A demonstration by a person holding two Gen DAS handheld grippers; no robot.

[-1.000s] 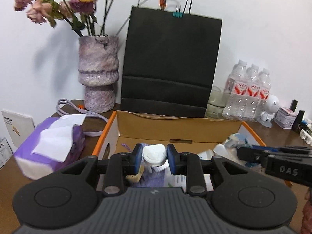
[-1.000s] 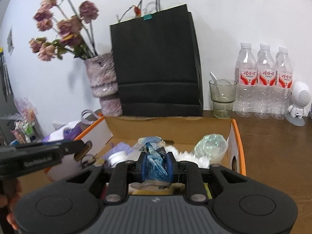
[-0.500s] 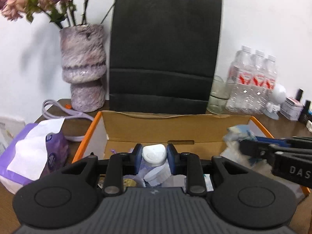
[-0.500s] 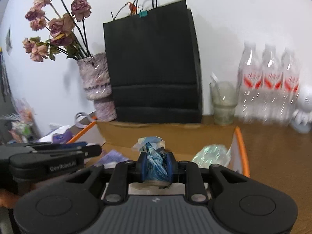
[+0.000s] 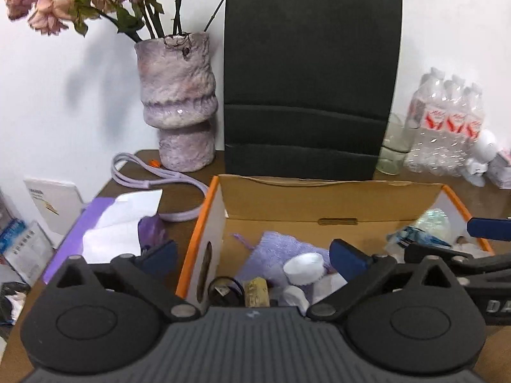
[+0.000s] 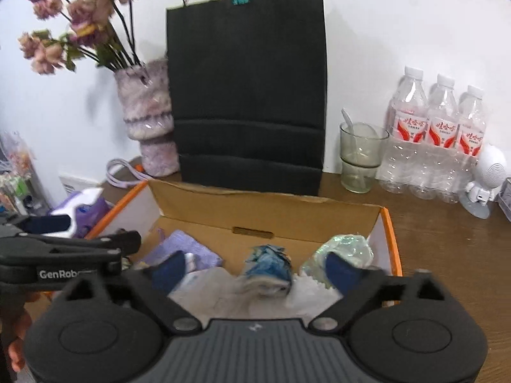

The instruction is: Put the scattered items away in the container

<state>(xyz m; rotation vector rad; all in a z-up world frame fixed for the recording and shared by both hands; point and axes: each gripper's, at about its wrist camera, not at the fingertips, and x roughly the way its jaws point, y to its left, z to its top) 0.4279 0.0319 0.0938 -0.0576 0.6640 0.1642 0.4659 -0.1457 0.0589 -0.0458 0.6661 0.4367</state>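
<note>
The cardboard box (image 5: 204, 223) with orange edges lies open below both grippers. My left gripper (image 5: 254, 257) hangs over its left half, jaws opening wide. A small white-capped bottle (image 5: 303, 268) lies loose between them on a purple cloth (image 5: 278, 249), touching neither pad. My right gripper (image 6: 255, 269) is over the right half of the box (image 6: 388, 239), jaws also opening. A crumpled blue wrapper (image 6: 268, 265) sits free between them on white paper. A clear greenish bag (image 6: 348, 249) lies by the right wall. Each view shows the other gripper at its edge.
A black paper bag (image 6: 249, 95) stands right behind the box. A purple vase (image 5: 179, 102) of dried flowers and a lilac cable (image 5: 153, 175) are at back left, a tissue pack (image 5: 121, 223) to the left. A glass (image 6: 361, 156), water bottles (image 6: 437, 140) and a white speaker (image 6: 488, 175) stand at right.
Both grippers have opened. The left let go of the white-capped bottle and the right let go of the blue wrapper; both items now rest in the box. Both views shifted slightly.
</note>
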